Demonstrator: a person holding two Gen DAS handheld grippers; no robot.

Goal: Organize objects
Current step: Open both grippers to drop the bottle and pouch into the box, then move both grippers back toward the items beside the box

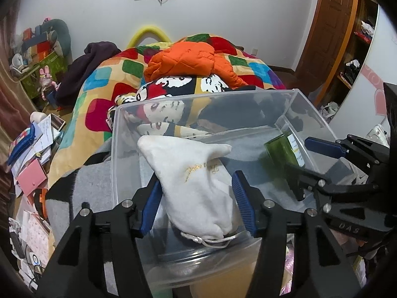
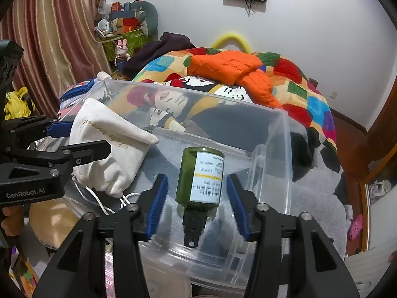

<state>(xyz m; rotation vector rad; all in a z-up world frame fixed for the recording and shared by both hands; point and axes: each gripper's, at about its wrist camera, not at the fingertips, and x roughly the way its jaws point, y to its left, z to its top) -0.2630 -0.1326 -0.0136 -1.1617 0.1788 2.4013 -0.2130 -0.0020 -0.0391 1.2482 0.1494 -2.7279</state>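
Left side: a white drawstring pouch (image 1: 196, 186) with gold script lettering is seen between the blue pads of the left gripper (image 1: 197, 200). The pads stand at either flank of the pouch, seemingly pressed to the cloth in the left wrist view; a firm grip cannot be told for certain. The pouch is carried over the left part of a clear plastic storage bin (image 1: 292, 93), its knotted white cord (image 1: 211, 239) hanging at the bin's near wall. In the right wrist view the same pouch (image 2: 109, 149) is noted by the bin's left wall, the left gripper (image 2: 74, 136) coming in from the left edge.

Centre to right: a green glass spray bottle (image 2: 201, 176) with a white label is laid on its side on the bin (image 2: 285, 149) floor, toward the right wall, black nozzle (image 2: 193, 228) pointed at the near wall. The right gripper (image 2: 196, 198) is held with jaws wide, one blue pad at each side of the bottle, both apart from the glass.

Behind: the bin is set on a grey blanket (image 2: 320, 196) at the bed's near edge. A patchwork quilt (image 1: 104, 87) and an orange padded jacket (image 1: 188, 59) are piled beyond the far wall.
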